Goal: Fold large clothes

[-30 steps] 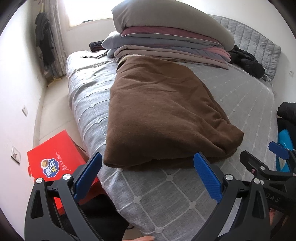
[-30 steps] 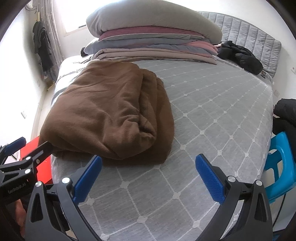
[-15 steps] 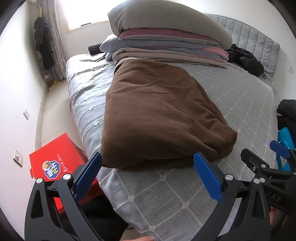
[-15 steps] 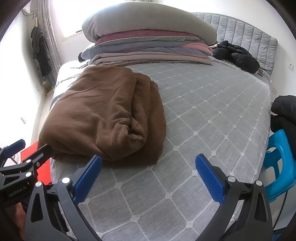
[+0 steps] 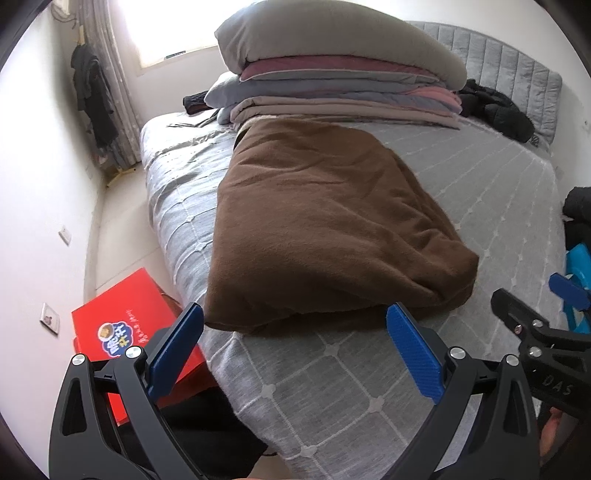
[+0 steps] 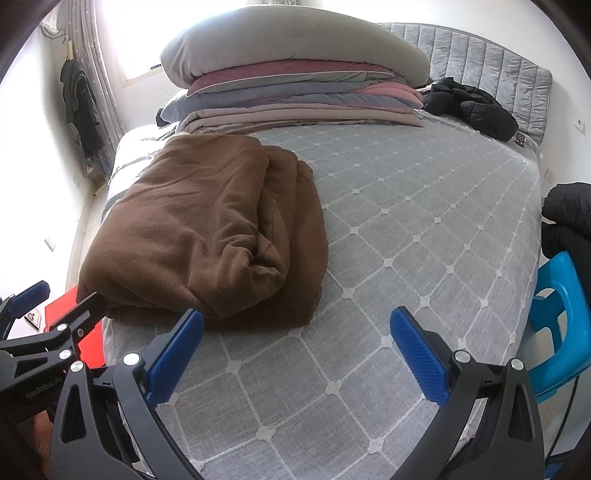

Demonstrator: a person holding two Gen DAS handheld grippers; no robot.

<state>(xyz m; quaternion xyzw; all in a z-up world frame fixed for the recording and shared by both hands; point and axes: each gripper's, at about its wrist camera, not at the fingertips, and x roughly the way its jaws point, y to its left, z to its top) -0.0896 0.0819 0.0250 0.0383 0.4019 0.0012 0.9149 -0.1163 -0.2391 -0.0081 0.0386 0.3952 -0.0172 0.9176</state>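
Here both grippers (image 5: 295, 347) (image 6: 295, 349) hover, fingers spread, before the blanket (image 5: 325, 229).

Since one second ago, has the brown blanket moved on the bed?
No. The blanket lies against the same bed grid lines, beside the bedding stack; only the cameras shifted.

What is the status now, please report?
Left gripper open, empty. Right gripper open, empty. Brown blanket folded on bed, untouched. Nothing in the way.

White-walled bedroom (image 5: 33, 192), bright curtained window (image 5: 166, 29), grey quilted bed (image 6: 424, 240) and padded headboard (image 6: 491, 70), pale floor (image 5: 122, 221).
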